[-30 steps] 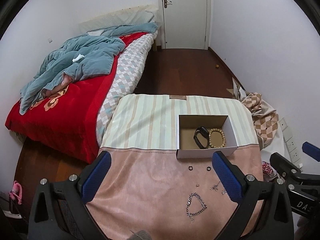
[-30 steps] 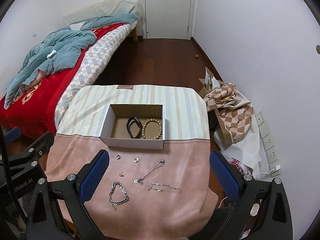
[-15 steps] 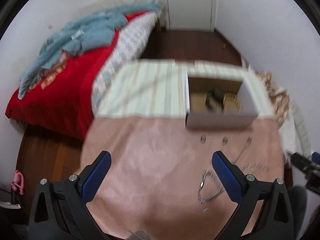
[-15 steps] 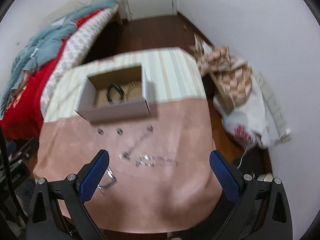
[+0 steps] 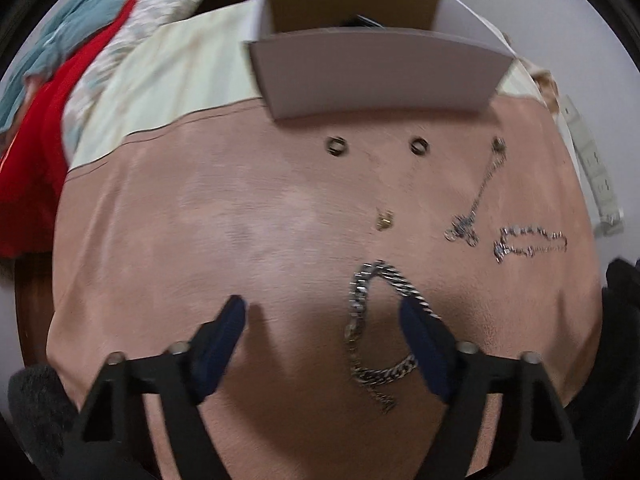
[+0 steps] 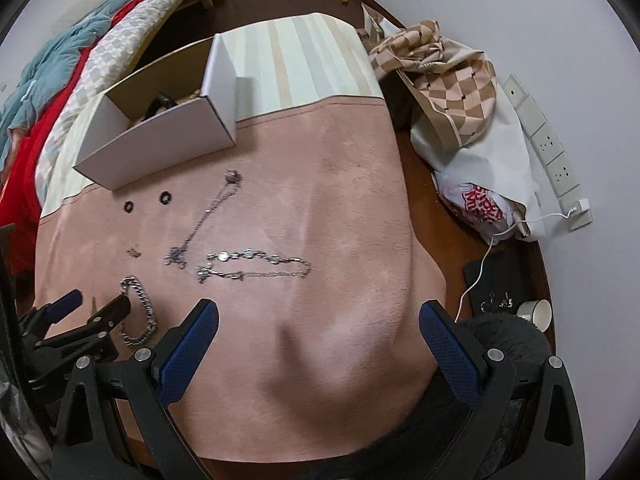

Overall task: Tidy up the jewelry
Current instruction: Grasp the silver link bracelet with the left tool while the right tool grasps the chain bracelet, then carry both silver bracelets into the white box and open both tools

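Observation:
A thick silver chain bracelet lies on the pink cloth, between the fingers of my open left gripper, close to the right finger; it also shows in the right wrist view. Two dark rings, a small gold earring, a thin pendant necklace and a beaded silver bracelet lie beyond. The white cardboard box stands behind them, with a black band inside. My right gripper is open and empty over bare cloth, right of the beaded bracelet.
A bed with red and blue covers stands to the left. A checked bag and plastic bags lie on the floor to the right, by a wall socket strip with a white cable. A small cup sits on the floor.
Both grippers have dropped down and forward close to the cloth. The left one now straddles the thick chain bracelet. Both stay open.

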A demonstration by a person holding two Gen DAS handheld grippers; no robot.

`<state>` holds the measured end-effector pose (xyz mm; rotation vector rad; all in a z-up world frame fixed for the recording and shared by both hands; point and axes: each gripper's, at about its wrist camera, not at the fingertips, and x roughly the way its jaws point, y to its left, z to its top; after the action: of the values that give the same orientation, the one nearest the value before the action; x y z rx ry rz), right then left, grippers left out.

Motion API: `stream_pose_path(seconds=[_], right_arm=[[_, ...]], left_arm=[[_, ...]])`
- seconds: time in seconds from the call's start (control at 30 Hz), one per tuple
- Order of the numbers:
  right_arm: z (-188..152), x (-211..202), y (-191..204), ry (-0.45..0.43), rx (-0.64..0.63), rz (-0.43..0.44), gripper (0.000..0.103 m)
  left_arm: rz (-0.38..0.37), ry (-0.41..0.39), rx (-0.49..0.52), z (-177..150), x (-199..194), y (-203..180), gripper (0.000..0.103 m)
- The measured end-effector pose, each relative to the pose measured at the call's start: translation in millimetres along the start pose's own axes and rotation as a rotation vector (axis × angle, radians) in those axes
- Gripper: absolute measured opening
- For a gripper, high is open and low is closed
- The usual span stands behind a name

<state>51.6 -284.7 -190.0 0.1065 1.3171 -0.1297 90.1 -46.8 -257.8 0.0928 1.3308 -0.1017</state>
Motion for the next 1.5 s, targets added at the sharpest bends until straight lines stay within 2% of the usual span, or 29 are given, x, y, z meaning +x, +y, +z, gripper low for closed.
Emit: stream_pose_path(seconds=[0.07,0.13,0.17,0.2,0.33,0.47,0.63,0.73,0.8,0.83,0.87,0.9,0.93,1.0,1.13,1.27,1.5], right_arm=[[1.3,5.1,-5.3,0.008,0.012,-0.002,0.102],[3.6,8.7,-8.6,0.015,0.022,-0.002,0.101],[4.0,11.2,-10.1,0.02,0.026,0.0,0.101],[4.3,13.1,-10.7,0.025,0.03,0.001,0.101],[4.5,21.5,-14.0,0.037,0.041,0.006,0.101],[6.2,25.6,-15.2,0.03,0.052,0.027,0.1],[11.3,35.4,-6.8,0.002,0.031,0.042,0.08],[13.5,45.1,4.1,0.005,-0.004,0.038,0.078],[13.2,57.5,10.1,0.04,-0.026,0.024,0.074],[11.8,57.2,16.2,0.011,-0.06,-0.005,0.065],[10.3,56.9,22.4,-0.007,-0.093,-0.036,0.06],[9.0,54.9,26.1,-0.025,-0.104,-0.026,0.037],[8.7,52.5,29.9,-0.039,-0.115,-0.028,0.006],[8.9,53.6,31.0,-0.031,-0.109,-0.012,0.002],[5.5,50.2,20.4,-0.027,-0.051,0.071,0.002],[4.8,27.0,17.4,-0.065,-0.024,0.152,0.002],[14.1,-23.0,22.2,-0.142,-0.028,0.243,0.002]], left_arm=[[-0.006,-0.018,0.026,-1.3,0.4,-7.6,0.052],[-0.029,-0.035,0.055,0.1,-2.6,-14.4,0.029],[-0.029,-0.035,0.065,0.9,-3.1,-17.6,0.008],[-0.023,-0.033,0.074,1.3,-4.4,-18.6,0.006],[-0.021,-0.049,0.053,-0.2,-8.6,-15.4,0.005],[-0.029,-0.083,0.018,5.2,-20.4,5.0,0.005],[-0.054,-0.123,-0.005,9.7,-39.7,12.3,0.005],[-0.06,-0.13,-0.005,10.0,-43.8,13.9,0.005],[-0.061,-0.133,-0.003,10.6,-44.3,12.8,0.005],[-0.06,-0.133,-0.002,11.0,-43.8,12.9,0.005],[-0.061,-0.132,-0.003,11.4,-43.2,12.7,0.005],[-0.065,-0.13,-0.006,11.1,-42.2,12.6,0.005],[-0.068,-0.127,-0.009,11.4,-41.3,12.8,0.005],[-0.072,-0.127,-0.011,11.6,-42.0,11.7,0.005],[-0.086,-0.14,-0.017,12.2,-49.7,11.9,0.005],[-0.113,-0.156,-0.026,15.3,-61.0,13.8,0.005],[-0.167,-0.201,-0.049,23.3,-88.4,16.9,0.005]])
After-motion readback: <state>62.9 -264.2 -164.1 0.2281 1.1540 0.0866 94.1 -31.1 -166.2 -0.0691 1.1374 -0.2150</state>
